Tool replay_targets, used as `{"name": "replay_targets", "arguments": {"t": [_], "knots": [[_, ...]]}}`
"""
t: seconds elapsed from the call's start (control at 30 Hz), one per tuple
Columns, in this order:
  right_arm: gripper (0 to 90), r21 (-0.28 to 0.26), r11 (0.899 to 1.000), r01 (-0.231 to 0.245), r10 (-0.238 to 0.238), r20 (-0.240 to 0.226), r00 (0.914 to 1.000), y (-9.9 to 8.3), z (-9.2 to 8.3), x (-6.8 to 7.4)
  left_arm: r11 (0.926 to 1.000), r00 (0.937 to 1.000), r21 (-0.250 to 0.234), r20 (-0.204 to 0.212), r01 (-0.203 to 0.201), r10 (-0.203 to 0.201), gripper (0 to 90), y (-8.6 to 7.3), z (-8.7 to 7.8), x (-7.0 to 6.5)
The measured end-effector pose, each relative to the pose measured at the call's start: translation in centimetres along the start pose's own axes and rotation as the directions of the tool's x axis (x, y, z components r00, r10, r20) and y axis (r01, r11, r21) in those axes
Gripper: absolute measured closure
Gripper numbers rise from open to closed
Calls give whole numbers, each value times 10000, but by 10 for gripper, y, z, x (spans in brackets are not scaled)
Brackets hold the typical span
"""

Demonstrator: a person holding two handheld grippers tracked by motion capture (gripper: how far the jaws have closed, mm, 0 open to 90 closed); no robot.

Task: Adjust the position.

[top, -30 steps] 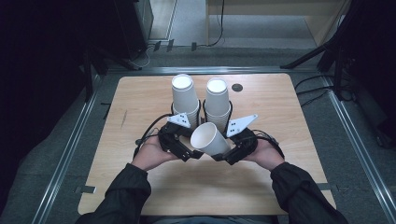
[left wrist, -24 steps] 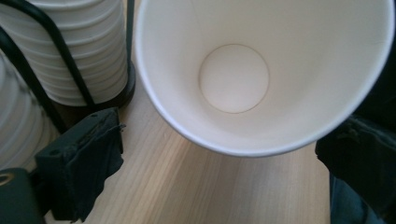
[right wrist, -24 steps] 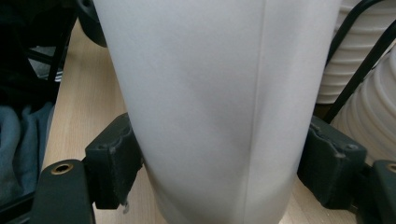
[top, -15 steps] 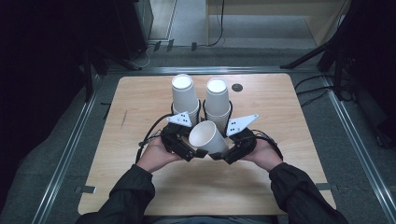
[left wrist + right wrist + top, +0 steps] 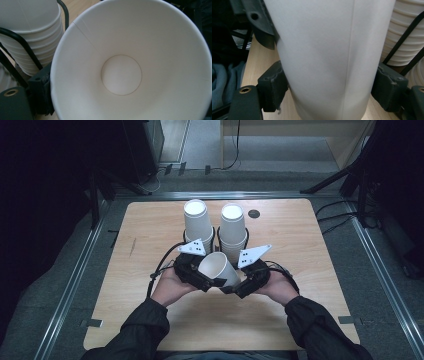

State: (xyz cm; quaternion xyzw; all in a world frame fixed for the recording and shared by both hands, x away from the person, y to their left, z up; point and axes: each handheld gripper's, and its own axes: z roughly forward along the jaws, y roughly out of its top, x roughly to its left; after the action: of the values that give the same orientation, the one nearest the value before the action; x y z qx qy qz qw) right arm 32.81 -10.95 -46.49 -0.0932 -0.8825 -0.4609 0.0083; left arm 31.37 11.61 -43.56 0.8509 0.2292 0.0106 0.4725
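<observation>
Over on the left, the left tongs (image 5: 200, 276) sit low above the wooden surface (image 5: 310, 250), held in the left hand (image 5: 170, 287), right at the mouth of a tilted paper cup (image 5: 218, 268). Their jaws have just been closing a little, and from the high view I cannot tell whether they pinch the rim or merely stand beside it. The left gripper view looks straight down into the cup (image 5: 130, 65), round bottom dead centre, rim edge to edge.

Middle of the action: the cup lies on its side between the two tongs, off the surface, mouth turned up and to the left.

Behind it, two stacks of upturned cups stand in black wire holders, the left stack (image 5: 196, 220) and the right stack (image 5: 233, 225) side by side, close to the grey plates on the tongs.

On to the right: the right tongs (image 5: 239, 285), in the right hand (image 5: 277, 287), pinch the cup across its body. The right gripper view has it plainly, with the white wall (image 5: 329, 57) rising between the two black pads, one pad (image 5: 273, 86) pressed on each flank. A stack's ribbed rims (image 5: 404, 37) show just past it.
</observation>
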Motion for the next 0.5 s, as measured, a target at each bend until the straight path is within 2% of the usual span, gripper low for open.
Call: {"name": "replay_targets", "arguments": {"t": [0.17, 0.3, 0.5], "knots": [[225, 234, 9997, 13, -14, 14, 10000, -1, 1, 1, 9995, 10000, 310, 62, -21, 19, 118, 0, 0, 0], [221, 291, 9995, -118, 120, -71, 9999, 0, 2, 0, 9991, 9999, 417, 105, 124, -128, 139, 1, 0, 1], [187, 391, 9989, -267, 270, -67, 9996, 0, 3, 0, 9990, 9999, 441, 84, 69, -73, 154, 2, -3, 1]]}}
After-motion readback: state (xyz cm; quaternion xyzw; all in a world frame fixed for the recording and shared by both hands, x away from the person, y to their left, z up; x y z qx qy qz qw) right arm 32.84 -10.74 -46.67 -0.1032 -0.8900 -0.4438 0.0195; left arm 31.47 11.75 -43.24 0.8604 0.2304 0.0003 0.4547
